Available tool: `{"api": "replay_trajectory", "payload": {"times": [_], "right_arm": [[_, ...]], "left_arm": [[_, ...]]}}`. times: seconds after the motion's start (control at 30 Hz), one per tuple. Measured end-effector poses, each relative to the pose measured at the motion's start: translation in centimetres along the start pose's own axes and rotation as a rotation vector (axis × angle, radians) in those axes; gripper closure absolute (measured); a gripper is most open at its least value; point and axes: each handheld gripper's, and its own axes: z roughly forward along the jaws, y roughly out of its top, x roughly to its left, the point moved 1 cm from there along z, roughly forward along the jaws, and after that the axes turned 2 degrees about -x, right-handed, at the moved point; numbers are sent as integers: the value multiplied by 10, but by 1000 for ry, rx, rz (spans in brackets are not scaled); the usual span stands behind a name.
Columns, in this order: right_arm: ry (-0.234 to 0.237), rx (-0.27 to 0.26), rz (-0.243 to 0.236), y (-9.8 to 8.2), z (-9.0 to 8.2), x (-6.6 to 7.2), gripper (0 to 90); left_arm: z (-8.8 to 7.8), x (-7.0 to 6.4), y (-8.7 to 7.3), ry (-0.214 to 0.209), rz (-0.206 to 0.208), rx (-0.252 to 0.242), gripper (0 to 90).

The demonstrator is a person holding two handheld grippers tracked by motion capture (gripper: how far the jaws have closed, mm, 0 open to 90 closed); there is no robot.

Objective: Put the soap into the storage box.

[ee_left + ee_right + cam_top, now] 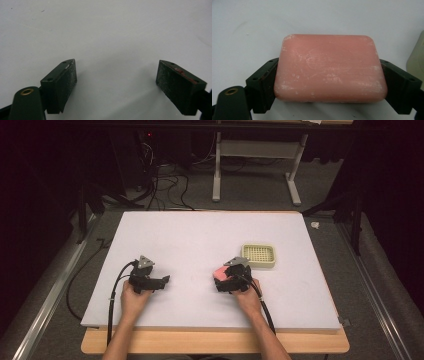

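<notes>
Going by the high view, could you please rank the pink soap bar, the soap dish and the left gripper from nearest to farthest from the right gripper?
1. Pink soap bar: clamped in the right gripper.
2. Soap dish: just beyond, toward the table's right.
3. Left gripper: farthest, across the white mat on the left.

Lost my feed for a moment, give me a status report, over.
Left gripper open, empty, over the white mat. Right gripper shut on pink soap bar. Cream soap dish just beyond, path clear.
</notes>
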Motion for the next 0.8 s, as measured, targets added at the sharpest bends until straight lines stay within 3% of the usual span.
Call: {"api": "replay_trajectory", "payload": {"times": [0.23, 0.8], "right_arm": [[-6, 9, -21, 1, -3, 0, 138], [7, -22, 24, 1, -22, -12, 138]], "left_arm": [[0, 0, 0, -2, -2, -1, 176], [0, 0, 0, -1, -2, -1, 176]]}}
